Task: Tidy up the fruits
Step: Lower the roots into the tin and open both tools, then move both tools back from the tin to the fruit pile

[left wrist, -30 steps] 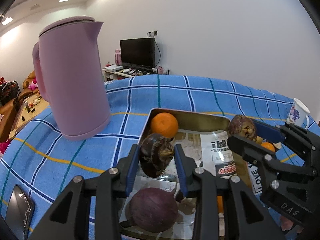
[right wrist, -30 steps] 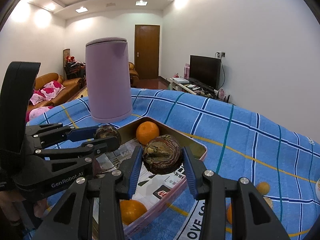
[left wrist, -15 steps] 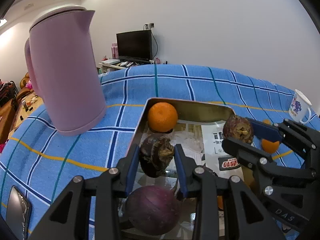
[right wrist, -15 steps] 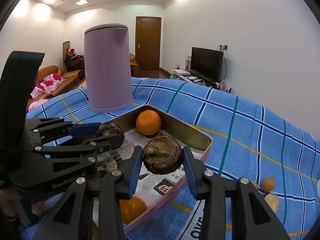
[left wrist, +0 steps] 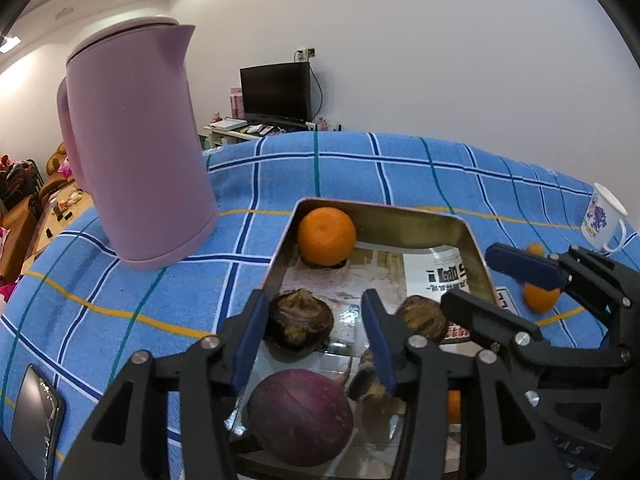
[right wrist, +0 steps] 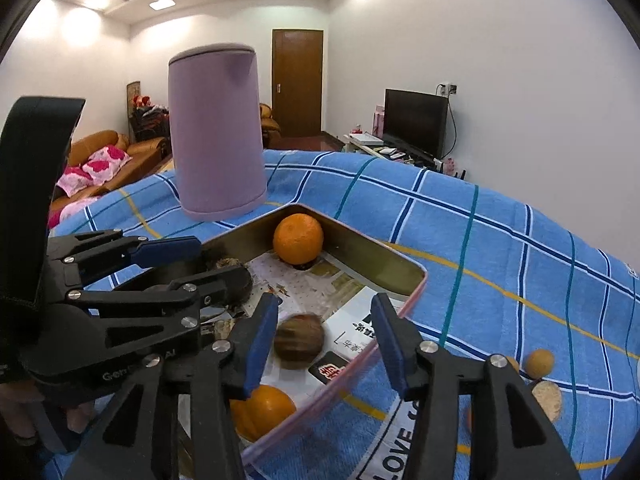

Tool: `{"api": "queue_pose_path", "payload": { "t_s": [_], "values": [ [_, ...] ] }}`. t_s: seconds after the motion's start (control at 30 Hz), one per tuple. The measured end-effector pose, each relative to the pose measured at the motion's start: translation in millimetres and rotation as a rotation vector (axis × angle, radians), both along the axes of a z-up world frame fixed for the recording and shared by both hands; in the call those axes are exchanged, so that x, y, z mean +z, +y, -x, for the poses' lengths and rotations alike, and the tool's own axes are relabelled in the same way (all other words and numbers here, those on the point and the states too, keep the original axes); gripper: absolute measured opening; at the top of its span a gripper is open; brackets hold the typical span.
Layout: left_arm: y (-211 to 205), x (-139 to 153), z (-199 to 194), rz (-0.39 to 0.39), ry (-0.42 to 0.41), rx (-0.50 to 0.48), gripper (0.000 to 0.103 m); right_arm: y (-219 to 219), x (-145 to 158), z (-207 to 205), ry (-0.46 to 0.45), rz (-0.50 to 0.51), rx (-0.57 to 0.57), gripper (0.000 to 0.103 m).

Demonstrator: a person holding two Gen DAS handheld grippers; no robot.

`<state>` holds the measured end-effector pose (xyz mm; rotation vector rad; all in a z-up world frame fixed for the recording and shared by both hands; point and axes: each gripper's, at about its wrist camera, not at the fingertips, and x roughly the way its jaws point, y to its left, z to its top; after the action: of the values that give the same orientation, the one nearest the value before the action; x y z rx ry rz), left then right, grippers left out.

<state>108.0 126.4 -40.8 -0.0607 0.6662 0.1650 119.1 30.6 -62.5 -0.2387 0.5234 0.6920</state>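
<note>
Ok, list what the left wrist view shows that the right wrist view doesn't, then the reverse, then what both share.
Only the left wrist view: a phone lying on the tablecloth, a printed mug, and a large purple round fruit in the tray's near end.

Only the right wrist view: a wooden door, a sofa with a pink cushion, and an orange in the tray's near corner.

Both: the pink kettle, the tray, the far-corner orange, the television, and both grippers open over the tray.

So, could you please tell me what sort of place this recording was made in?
Most likely a home living room. A television stands on a low cabinet against the wall, a sofa with pink cushions sits beyond the table, and a wooden door closes off the far end.
</note>
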Motion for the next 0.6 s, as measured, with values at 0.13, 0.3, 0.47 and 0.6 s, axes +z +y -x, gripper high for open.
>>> {"api": "queue_pose_path", "payload": {
  "t_s": [0.13,0.3,0.47,0.6],
  "values": [
    [-9,10,6,-0.017,-0.037,0.003,0.070,-18,3,2,-0.012,-0.009,-0.038,0.054],
    [-28,24,9,-0.007,-0.066,-0.033,0.073,-68,10,-8,0.008,-0.085,-0.146,0.054],
    [-56,29,5,-0.005,-0.086,-0.072,0.077,-114,4,-27,0.041,-0.096,-0.308,0.055],
    [-81,22,-5,0.003,-0.068,-0.111,0.077,-142,-2,-39,0.088,-0.116,-0.384,0.054]
  ]
}}
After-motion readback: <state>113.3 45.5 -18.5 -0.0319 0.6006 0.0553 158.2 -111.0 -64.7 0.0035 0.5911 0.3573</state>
